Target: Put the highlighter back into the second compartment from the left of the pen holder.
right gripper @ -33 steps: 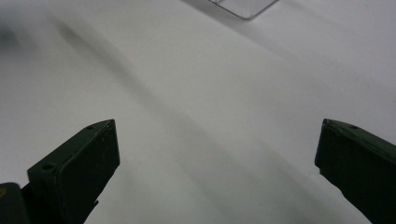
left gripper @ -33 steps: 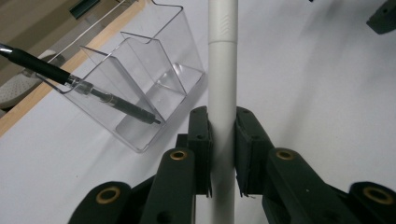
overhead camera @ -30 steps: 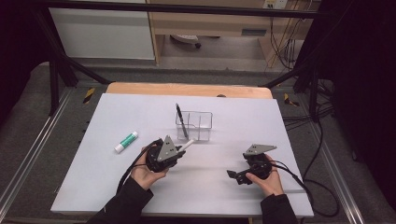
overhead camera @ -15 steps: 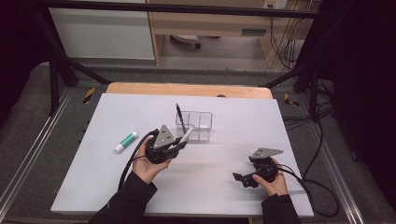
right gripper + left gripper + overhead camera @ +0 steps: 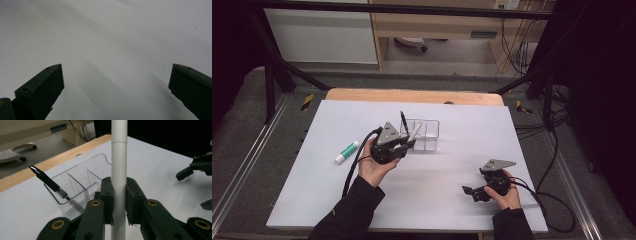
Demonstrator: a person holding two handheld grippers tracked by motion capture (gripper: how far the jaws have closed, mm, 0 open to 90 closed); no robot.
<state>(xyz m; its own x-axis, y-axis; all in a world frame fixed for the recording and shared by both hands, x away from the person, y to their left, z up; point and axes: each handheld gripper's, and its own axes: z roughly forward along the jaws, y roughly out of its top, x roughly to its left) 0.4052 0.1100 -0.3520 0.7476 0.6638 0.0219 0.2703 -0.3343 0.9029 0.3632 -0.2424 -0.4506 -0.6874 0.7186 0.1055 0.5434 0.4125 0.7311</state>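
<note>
- Our left tongs clamp a white pen, held upright just beside the clear holder.
- Step in hand, we judge: dropping that pen into a compartment; next we need to line it up over an opening and lower it.
- Black pen leans inside already.
- Right tongs gape empty over the smooth white desk.
- Holder: hard, see-through plastic with dividers; pens slim, round.

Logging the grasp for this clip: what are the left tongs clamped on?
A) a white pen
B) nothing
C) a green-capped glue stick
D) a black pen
A: in the left gripper view the left tongs press from both sides on the white pen, while the black pen leans in the clear organizer and the green-capped stick lies on the table.
</note>
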